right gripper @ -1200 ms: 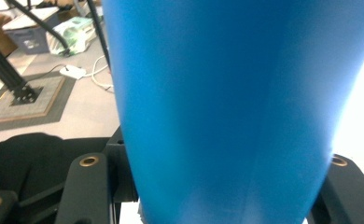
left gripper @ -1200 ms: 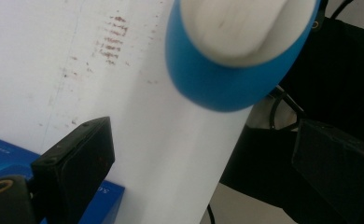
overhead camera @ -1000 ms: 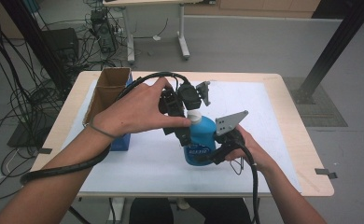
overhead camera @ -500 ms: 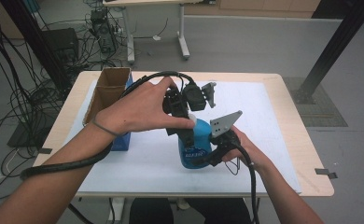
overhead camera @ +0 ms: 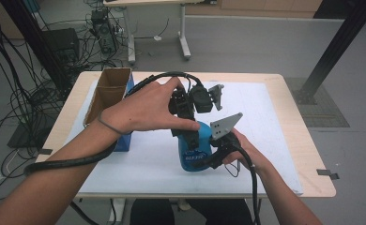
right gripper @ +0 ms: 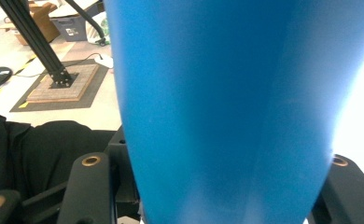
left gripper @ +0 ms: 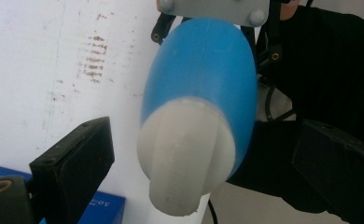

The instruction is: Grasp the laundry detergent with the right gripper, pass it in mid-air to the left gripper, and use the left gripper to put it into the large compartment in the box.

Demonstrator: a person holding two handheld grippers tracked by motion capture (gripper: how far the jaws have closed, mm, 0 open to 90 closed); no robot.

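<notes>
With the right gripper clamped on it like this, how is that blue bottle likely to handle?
The blue bottle looks like smooth, tapering plastic, so it may slip in the right gripper. Its walls show no visible dent, so it is probably fairly stiff. The ridged white cap should offer the left gripper purchase.

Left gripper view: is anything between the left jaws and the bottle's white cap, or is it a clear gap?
Clear gap. In the left gripper view the white cap of the blue bottle sits between the open jaws with only white table cover behind.

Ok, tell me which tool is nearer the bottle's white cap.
Left. The left tool has its jaws open on either side of the white cap; the right tool grips the blue bottle lower down its body.
</notes>
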